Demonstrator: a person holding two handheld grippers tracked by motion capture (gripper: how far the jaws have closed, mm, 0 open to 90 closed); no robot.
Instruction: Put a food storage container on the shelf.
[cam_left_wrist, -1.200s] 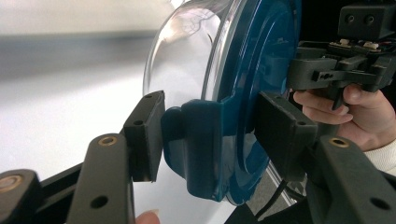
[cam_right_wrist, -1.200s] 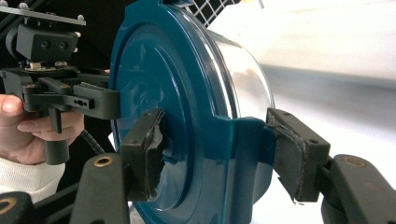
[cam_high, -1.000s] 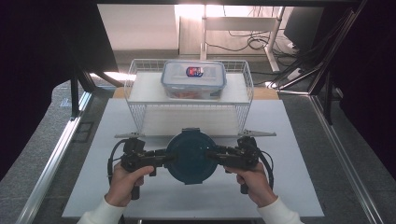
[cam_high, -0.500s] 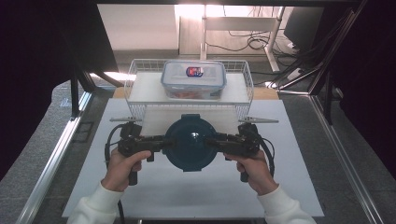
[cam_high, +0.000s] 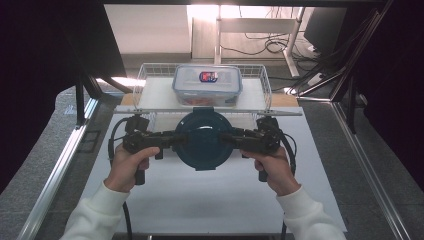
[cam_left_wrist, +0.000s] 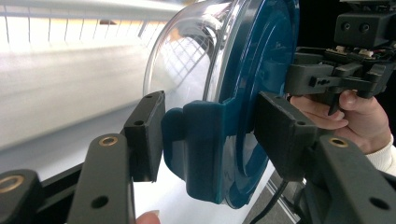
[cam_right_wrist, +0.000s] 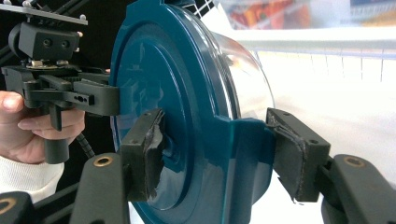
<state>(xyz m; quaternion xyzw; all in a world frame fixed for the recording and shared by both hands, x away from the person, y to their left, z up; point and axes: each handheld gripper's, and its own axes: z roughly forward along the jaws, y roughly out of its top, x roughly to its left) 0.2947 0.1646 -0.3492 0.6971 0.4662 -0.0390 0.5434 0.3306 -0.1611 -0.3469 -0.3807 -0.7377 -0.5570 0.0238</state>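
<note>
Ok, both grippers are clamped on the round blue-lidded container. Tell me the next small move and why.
Probably carry the container forward and a little higher. Left gripper and right gripper each pinch a lid latch on opposite sides, so it is held level, and the wire basket lies straight ahead, with a clear box already inside.

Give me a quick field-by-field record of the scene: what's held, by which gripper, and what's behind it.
held item: round container with blue lid
left gripper: fingers closed on a lid clip at the container's left side
right gripper: fingers closed on the clip at the opposite side
container body: clear, contents cannot tell
behind: wire basket
in basket: rectangular clear box, lid on
surface: white table
</note>
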